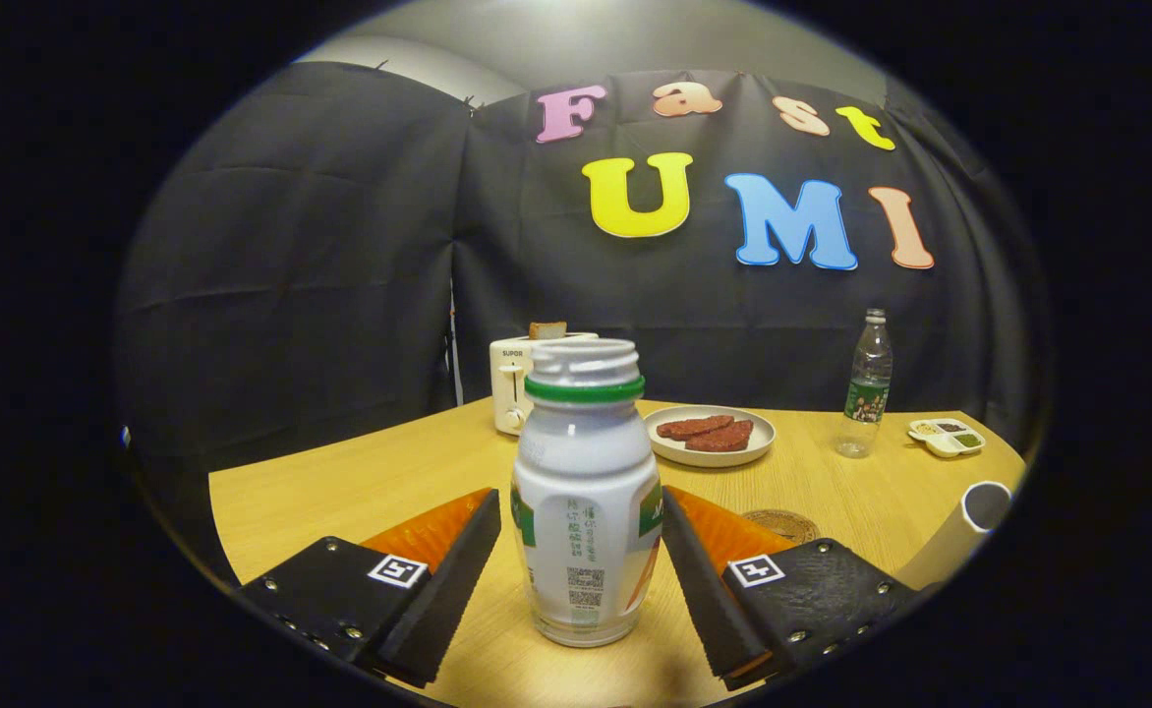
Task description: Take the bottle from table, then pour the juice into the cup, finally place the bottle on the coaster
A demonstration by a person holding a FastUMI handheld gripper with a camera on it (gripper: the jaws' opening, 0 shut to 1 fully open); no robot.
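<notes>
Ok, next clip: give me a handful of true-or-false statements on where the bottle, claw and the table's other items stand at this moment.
1. The white plastic bottle with a green neck ring stands upright between the claw's fingers. True.
2. The bottle is capped. False: its mouth is open.
3. Both fingers press on the bottle. False: gaps show on each side; the claw is open.
4. The round brown coaster lies beyond the right finger. True.
5. The pale round plate is empty. False: it holds reddish-brown slices.
6. A clear water bottle stands far beyond the fingers. True.
</notes>
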